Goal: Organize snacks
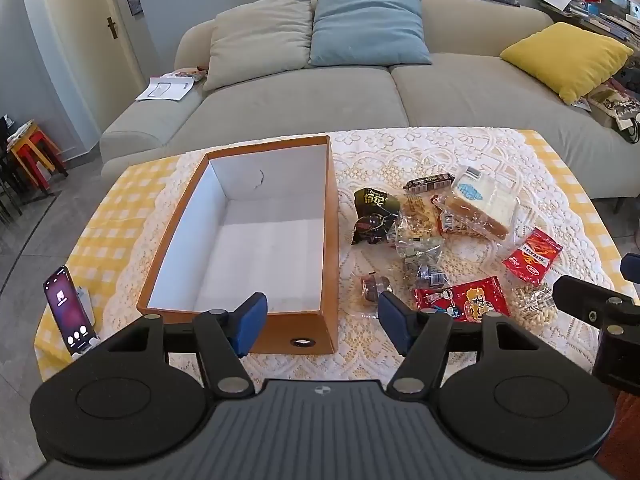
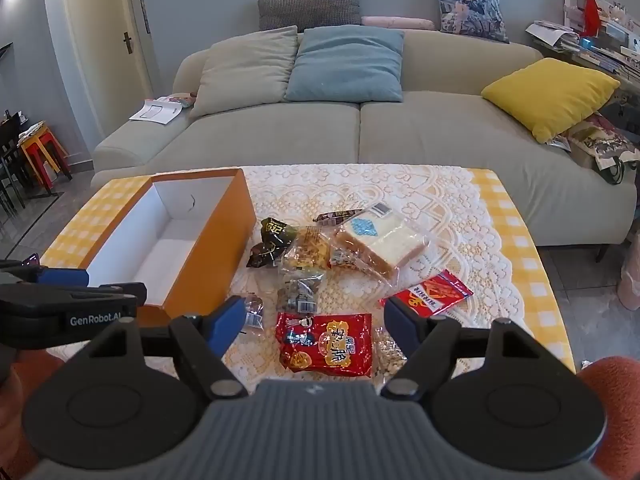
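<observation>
Two grippers up, both tilted down over the table point(image 1: 520, 168). Left gripper point(image 1: 322, 314) low centre of its view, blue fingers point(image 1: 250, 318) spread wide, nothing between them, poised over the near right corner of the box. Right gripper point(image 2: 316, 322) low centre of its own view, fingers point(image 2: 228, 324) likewise spread apart, gripping nothing, hanging above the big red snack bag point(image 2: 326, 344).

One orange cardboard box point(image 1: 330, 240), white inside, open-topped and holding nothing, left of centre on the lace cloth point(image 1: 440, 148). All snacks outside it, heaped just to its right:
- Two red packets: the big red snack bag nearest the camera, a smaller red packet point(image 2: 430, 294) right of it.
- One black pouch point(image 2: 272, 242) closest to the box wall.
- One clear-wrapped bread loaf point(image 2: 380, 242) at the far right of the heap.
- One dark sausage stick point(image 2: 338, 215) behind the bread.
- One clear bag of yellow crackers point(image 2: 310, 254) mid-heap.
- Several small clear packets around them, exact count hard to tell.

One phone point(image 1: 68, 314) propped upright, lower left of the left view. One beige sofa point(image 1: 320, 96) behind, with one yellow cushion point(image 1: 566, 60) and one blue cushion point(image 1: 366, 30).
</observation>
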The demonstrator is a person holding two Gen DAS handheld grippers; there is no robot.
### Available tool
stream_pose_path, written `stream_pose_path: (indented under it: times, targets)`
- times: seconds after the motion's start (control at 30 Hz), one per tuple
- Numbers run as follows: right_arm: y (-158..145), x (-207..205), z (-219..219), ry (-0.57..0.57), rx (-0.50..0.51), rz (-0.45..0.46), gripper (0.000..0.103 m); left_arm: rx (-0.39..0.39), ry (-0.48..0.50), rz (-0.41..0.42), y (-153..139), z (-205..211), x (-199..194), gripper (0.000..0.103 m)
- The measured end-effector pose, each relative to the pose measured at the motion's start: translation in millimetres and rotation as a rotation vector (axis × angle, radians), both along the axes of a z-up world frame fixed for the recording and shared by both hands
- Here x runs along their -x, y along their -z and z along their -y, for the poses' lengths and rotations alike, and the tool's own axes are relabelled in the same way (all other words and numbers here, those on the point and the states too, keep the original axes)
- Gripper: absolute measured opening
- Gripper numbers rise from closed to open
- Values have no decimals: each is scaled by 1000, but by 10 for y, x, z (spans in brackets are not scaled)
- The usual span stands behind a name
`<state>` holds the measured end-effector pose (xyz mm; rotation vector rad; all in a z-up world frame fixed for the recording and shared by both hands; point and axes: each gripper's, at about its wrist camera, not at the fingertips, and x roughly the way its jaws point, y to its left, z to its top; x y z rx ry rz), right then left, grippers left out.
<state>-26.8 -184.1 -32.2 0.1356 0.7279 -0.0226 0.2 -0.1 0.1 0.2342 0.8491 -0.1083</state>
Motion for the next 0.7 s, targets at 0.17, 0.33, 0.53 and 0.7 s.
stream_pose_path:
  times: [0.17,0.33,0.53,0.7]
  targets:
    - [6,1,-7,-4,0,1,75,4,3,3,-6,0,9,75]
    - [3,-3,-21,-1,-1,-1,75,4,-3,-2,7,-15,-12,75]
    - [2,0,-16,1,1,-2,76,4,0,-1,-3,-8,-4,75]
    - [18,0,-32,2,3,-7,76,3,-1,-2,-4,-12,-6,75]
